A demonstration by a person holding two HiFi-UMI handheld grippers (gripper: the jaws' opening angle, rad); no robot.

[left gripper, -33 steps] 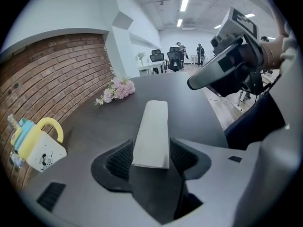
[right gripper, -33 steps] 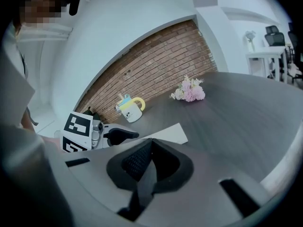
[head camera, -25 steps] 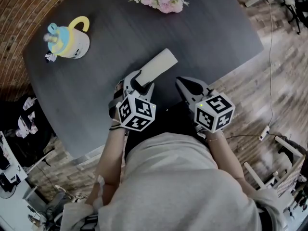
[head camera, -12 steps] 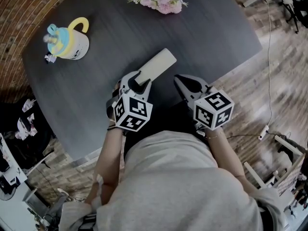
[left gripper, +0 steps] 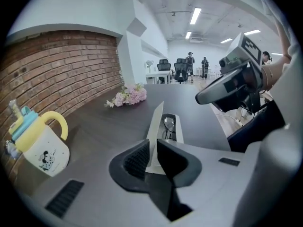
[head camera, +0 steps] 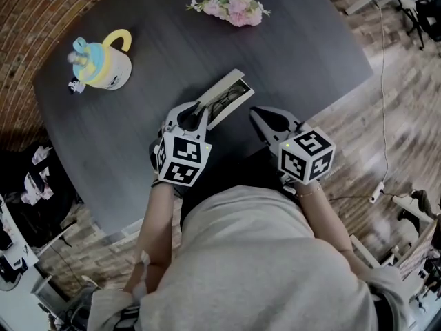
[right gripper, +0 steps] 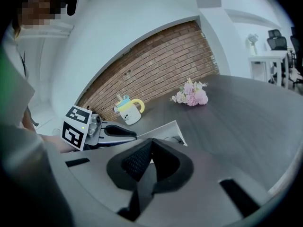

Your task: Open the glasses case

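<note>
My left fingers (left gripper: 137, 159) are clamping the thin pale lid (left gripper: 155, 126) of the glasses case (head camera: 227, 98) at the end nearest me. They have just been closing, and now they are standing almost together, because the lid between the pads is only a slim sheet. I am taking it at that end, I think, so the lid is swinging on its long hinge side rather than dragging the whole case along. It is already tipping up nearly on edge, with the tray gaping beside it and the glasses (left gripper: 169, 125) showing inside, so I am judging the opening as mostly done. My right fingers (right gripper: 136, 162) are pressing together with nothing between them that I can make out. They are hovering just to the right of the case, apart from it as far as I can tell. I am keeping them there, I believe, so they are ready to steady the tray if it starts lifting with the lid. The case itself is lying on the dark tabletop (head camera: 289, 40), close to the edge in front of me and pointing away at a slant. The mug (head camera: 103, 62) and the flowers (head camera: 234, 5) are sitting well apart from it, so nothing is crowding the lid's swing.
</note>
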